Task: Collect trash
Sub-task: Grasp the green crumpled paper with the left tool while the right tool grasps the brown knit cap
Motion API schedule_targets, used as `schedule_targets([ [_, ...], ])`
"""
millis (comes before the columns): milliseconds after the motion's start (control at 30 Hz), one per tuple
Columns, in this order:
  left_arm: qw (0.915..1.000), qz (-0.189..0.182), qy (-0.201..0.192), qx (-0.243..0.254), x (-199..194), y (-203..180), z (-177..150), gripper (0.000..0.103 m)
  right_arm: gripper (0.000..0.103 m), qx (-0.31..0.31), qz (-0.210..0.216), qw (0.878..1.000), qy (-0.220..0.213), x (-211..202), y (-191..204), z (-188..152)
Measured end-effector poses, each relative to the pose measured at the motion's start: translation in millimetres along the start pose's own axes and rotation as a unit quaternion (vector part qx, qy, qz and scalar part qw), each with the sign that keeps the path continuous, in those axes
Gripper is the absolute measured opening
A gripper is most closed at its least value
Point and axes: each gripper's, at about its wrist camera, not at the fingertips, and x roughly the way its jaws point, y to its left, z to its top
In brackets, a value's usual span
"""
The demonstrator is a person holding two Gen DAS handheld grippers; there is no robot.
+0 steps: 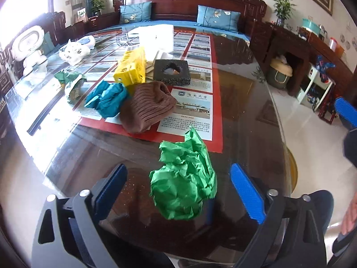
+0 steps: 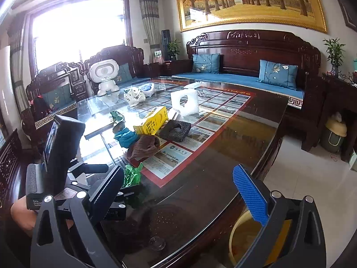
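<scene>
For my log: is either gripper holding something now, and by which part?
Nothing is held. The left gripper stands open around the green paper, not touching it. The right gripper is open and holds nothing.

Bright window (image 2: 78, 29), carved dark wooden sofa (image 2: 252, 51) with blue cushions, pale tiled floor (image 2: 301, 178)

Near the table's front edge lies a bright green crumpled paper (image 1: 184, 178); behind it are a brown ribbed knit hat (image 1: 148, 107), a teal paper wad (image 1: 107, 99) and a yellow carton (image 1: 131, 67) with black print. A speckled black foam block (image 1: 173, 72) sits on the red-bordered poster (image 1: 196, 102) (a grid of small photos) under the glass. The gripper pads (image 1: 246, 192) are ridged blue.
</scene>
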Motion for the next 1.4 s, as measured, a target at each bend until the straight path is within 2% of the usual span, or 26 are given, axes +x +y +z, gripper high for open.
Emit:
schedule_targets([
  [33, 1.0, -0.001, 0.006, -0.002, 4.2, 1.0, 0.8, 0.082, 0.095, 0.002, -0.001, 1.0, 0.0, -0.3, -1.8, 0.2],
  [67, 0.9999, -0.006, 0.01, -0.007, 6.9, 1.3, 1.2, 0.07, 0.095, 0.004, -0.001, 1.0, -0.001, -0.1, -4.9, -1.3],
  [133, 0.9996, -0.015, 0.016, -0.017, 10.1, 3.2, 1.0, 0.055, 0.095, 0.01, 0.001, 1.0, -0.001, 1.1, -7.7, -0.7],
  [167, 0.9997, -0.006, 0.013, -0.019, 9.5, 4.7, 1.4, 0.05, 0.095, 0.013, 0.004, 1.0, -0.002, 1.8, -9.0, -0.3],
  [267, 0.9991, -0.022, 0.013, -0.035, 10.2, 10.7, 2.8, 0.045, 0.094, 0.008, 0.012, 1.0, 0.003, 8.6, -7.7, 0.2],
  [400, 0.9984, -0.02, -0.006, -0.052, -0.1, 22.5, 4.7, 0.044, 0.082, -0.004, 0.031, 0.999, 0.023, 24.8, 2.3, 1.3],
  [533, 0.9975, -0.006, -0.025, -0.066, -10.5, 38.4, 10.4, 0.044, 0.082, -0.007, 0.045, 0.998, 0.031, 42.2, 12.9, 6.0],
  [667, 0.9968, 0.004, -0.026, -0.075, -12.0, 54.2, 13.0, 0.044, 0.082, -0.014, 0.058, 0.997, 0.047, 64.1, 25.3, 13.4],
  [800, 0.9963, 0.006, -0.022, -0.083, -10.1, 68.9, 13.6, 0.044, 0.082, -0.018, 0.065, 0.995, 0.08, 94.0, 35.4, 16.6],
  [933, 0.9948, 0.016, -0.02, -0.098, -8.4, 89.7, 11.8, 0.044, 0.079, -0.009, 0.099, 0.988, 0.12, 128.2, 40.6, 19.9],
  [1100, 0.993, 0.025, -0.022, -0.114, -9.3, 112.3, 15.3, 0.044, 0.079, -0.001, 0.117, 0.979, 0.166, 171.9, 48.1, 25.5],
  [1333, 0.9916, 0.018, -0.023, -0.126, -1.9, 127.0, 21.5, 0.044, 0.078, -0.031, 0.091, 0.975, 0.198, 209.4, 61.9, 31.2],
  [1367, 0.9915, 0.017, -0.023, -0.127, -1.2, 127.9, 22.2, 0.044, 0.077, -0.035, 0.09, 0.975, 0.202, 212.5, 63.9, 30.9],
  [1400, 0.9914, 0.018, -0.023, -0.128, -0.3, 129.2, 23.0, 0.044, 0.072, -0.041, 0.088, 0.974, 0.205, 216.2, 65.7, 30.6],
])
